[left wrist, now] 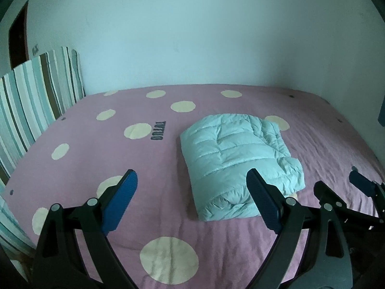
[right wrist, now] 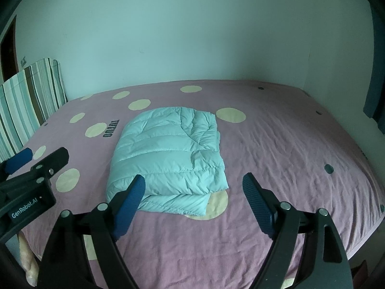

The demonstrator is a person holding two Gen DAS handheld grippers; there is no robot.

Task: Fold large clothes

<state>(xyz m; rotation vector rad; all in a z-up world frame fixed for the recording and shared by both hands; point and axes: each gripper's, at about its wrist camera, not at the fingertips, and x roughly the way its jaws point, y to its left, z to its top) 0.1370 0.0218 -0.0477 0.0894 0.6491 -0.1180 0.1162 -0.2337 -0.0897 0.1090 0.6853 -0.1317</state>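
One puffy quilted jacket [right wrist: 168, 159], folded, wrinkled bedsheet [right wrist: 276, 144]

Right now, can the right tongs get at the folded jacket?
Probably yes. The right tongs are open and empty, and the folded jacket lies just ahead on the bedsheet with nothing between them.

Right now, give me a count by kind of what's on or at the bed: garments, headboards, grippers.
Garments: 1, the folded light blue puffer jacket lying on the pink dotted bed sheet.
Headboards: 1, the striped headboard at the left end of the bed.
Grippers: 2, the left gripper and the right gripper, both with jaws open and holding nothing.
Total: 4.
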